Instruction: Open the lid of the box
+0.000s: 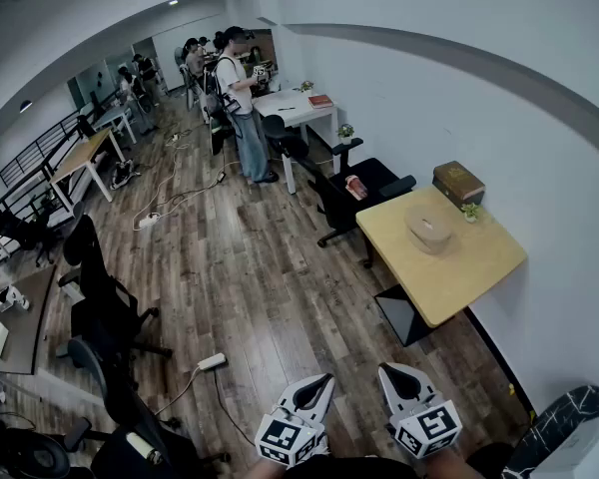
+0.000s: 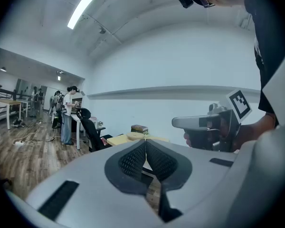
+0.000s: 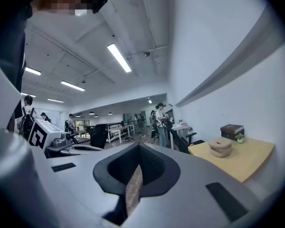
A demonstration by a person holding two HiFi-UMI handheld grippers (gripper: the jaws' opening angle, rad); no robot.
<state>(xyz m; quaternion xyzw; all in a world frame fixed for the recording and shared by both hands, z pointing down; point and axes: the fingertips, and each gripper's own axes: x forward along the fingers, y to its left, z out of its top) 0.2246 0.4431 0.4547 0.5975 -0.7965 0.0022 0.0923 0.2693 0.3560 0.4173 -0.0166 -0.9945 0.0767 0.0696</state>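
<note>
Against the right-hand wall, beyond a long stretch of wood floor (image 1: 250, 267), stood one pale yellow counter (image 1: 459, 272), well ahead of both grippers. One black chair (image 1: 364, 183) sat beside its far edge. I had two grippers low at the bottom of the head view, side by side and apart. The left gripper (image 2: 145, 145) had its fingers (image 2: 130, 161) pressed together on nothing, and the right gripper (image 3: 138, 150) was likewise closed and empty.

Three things sat on the counter. One round tan box (image 1: 428, 230) was near the middle, its lid apparently on. One dark rectangular box (image 1: 458, 182) was at the corner by the wall, with one small potted plant (image 1: 470, 211) just beside it.

One person (image 1: 244, 103) stood at a white counter (image 1: 299, 108) farther off. The figures behind were too small for me to count. My arms were cut off by the frame edge.
</note>
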